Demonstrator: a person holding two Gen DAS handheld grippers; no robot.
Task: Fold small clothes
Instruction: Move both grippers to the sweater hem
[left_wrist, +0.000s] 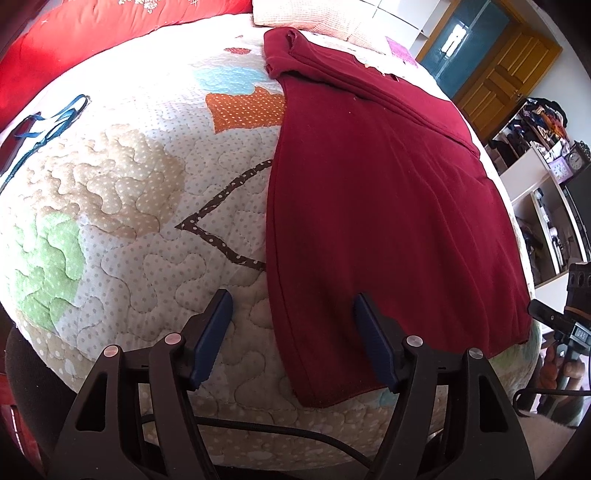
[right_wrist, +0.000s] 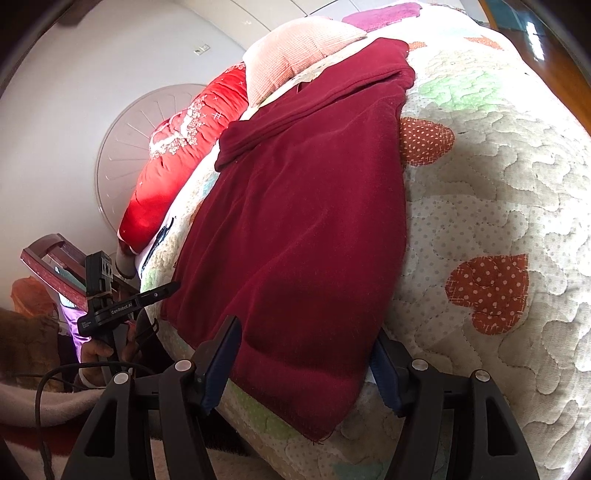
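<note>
A dark red garment (left_wrist: 373, 206) lies flat on the quilted bed, its sleeves folded across the far end. It also fills the middle of the right wrist view (right_wrist: 303, 236). My left gripper (left_wrist: 293, 339) is open, its jaws straddling the garment's near left hem corner, just above the quilt. My right gripper (right_wrist: 306, 365) is open, its jaws on either side of the garment's near right hem corner. Neither holds any cloth. The left gripper's body also shows at the left of the right wrist view (right_wrist: 107, 310).
The patchwork quilt (left_wrist: 129, 192) covers the bed. A red duvet (left_wrist: 74, 40) and a pink pillow (right_wrist: 295, 55) lie at the head. A blue strap (left_wrist: 51, 125) lies on the quilt at far left. Shelves (left_wrist: 546, 192) and a wooden door (left_wrist: 506, 70) stand right.
</note>
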